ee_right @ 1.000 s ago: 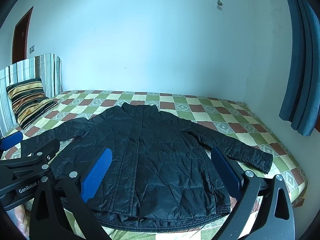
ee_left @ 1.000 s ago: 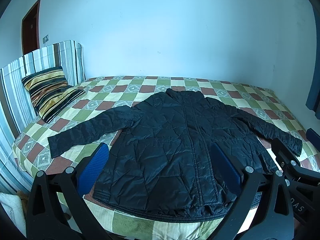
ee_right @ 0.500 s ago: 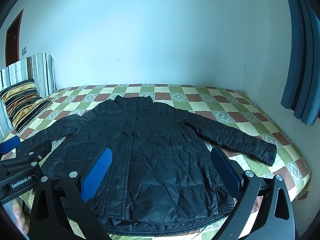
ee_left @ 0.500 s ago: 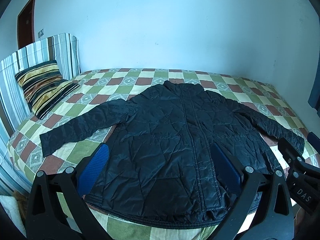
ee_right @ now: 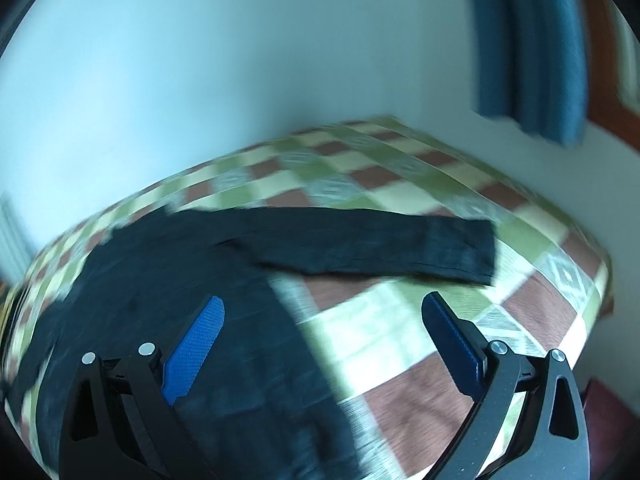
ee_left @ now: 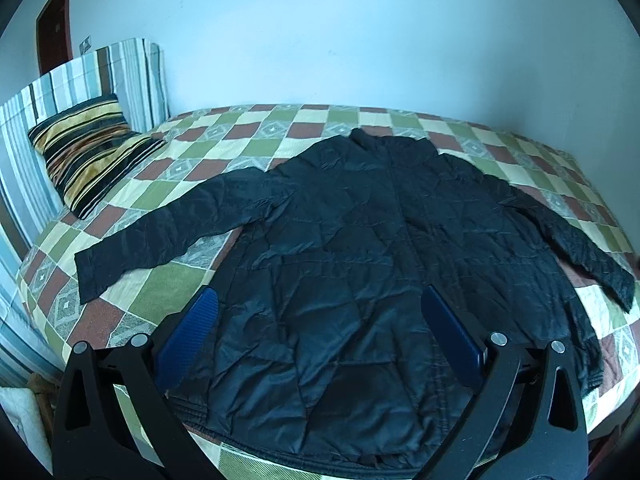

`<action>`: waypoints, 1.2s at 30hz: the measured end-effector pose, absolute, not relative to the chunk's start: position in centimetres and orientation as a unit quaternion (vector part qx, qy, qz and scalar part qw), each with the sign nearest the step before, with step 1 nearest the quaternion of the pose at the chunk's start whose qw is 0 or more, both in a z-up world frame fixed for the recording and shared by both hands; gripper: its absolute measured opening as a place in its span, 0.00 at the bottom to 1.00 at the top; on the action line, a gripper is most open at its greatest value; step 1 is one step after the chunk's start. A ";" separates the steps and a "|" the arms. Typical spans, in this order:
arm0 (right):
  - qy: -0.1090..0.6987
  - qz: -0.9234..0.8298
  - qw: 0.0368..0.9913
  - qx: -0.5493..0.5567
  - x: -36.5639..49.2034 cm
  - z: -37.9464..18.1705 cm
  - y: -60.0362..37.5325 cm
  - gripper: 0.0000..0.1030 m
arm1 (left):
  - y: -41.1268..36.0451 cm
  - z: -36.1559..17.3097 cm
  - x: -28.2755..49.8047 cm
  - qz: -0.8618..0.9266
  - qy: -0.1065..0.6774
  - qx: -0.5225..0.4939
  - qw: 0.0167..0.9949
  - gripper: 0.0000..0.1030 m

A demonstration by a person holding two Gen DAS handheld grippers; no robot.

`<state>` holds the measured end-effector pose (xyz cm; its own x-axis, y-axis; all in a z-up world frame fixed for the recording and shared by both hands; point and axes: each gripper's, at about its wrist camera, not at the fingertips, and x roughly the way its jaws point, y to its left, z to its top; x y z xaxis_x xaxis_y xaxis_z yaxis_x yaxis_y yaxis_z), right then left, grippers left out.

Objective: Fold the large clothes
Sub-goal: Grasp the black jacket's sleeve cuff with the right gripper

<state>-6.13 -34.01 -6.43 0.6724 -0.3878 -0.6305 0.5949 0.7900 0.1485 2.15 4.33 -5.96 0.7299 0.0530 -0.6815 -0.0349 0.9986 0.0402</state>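
Observation:
A black quilted jacket (ee_left: 360, 272) lies flat and face up on the checked bed (ee_left: 256, 136), both sleeves spread out to the sides. My left gripper (ee_left: 320, 308) hovers open above the jacket's lower hem, nothing between its blue pads. In the blurred right wrist view the jacket's right sleeve (ee_right: 372, 246) stretches across the bed toward the far corner. My right gripper (ee_right: 322, 312) is open above the jacket's right side and the bare cover beside it, short of the sleeve.
A striped pillow (ee_left: 88, 152) leans on the striped headboard (ee_left: 80, 80) at the left. A pale wall runs behind the bed. A blue curtain (ee_right: 528, 48) hangs at the right, past the bed's corner (ee_right: 592, 280).
The right gripper has swung quickly to the right and closer to the bed, now facing the right sleeve. The left gripper has drifted slightly nearer the jacket. Both stayed open.

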 end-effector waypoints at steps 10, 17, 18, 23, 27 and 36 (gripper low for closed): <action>0.302 -0.363 0.815 0.335 -7.3 -12.4 -49.1 0.63 | 9.4 -8.8 5.5 0.109 0.390 0.009 0.914 0.98; 0.300 -0.363 0.775 0.422 -6.7 -15.8 -52.2 0.66 | 10.6 -9.4 7.0 0.140 0.397 0.006 0.907 0.98; 0.300 -0.362 0.770 0.431 -6.6 -16.2 -52.4 0.66 | 10.5 -9.4 7.1 0.141 0.396 0.008 0.907 0.98; 0.316 -0.332 0.751 0.475 -4.8 -19.0 -52.6 0.66 | 9.6 -10.0 8.0 0.139 0.403 0.018 0.905 0.98; 0.306 -0.351 0.748 0.474 -4.0 -19.6 -52.9 0.66 | 8.9 -10.5 8.5 0.136 0.408 0.024 0.902 0.98; 0.294 -0.378 0.743 0.467 -3.1 -19.9 -54.3 0.66 | 8.6 -10.9 8.9 0.135 0.413 0.029 0.900 0.98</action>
<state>-3.05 -54.30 -19.87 0.5417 -0.2880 -0.7897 0.8364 0.2779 0.4724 8.90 8.56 -10.89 0.6216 0.2674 -0.7362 -0.2195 0.9617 0.1640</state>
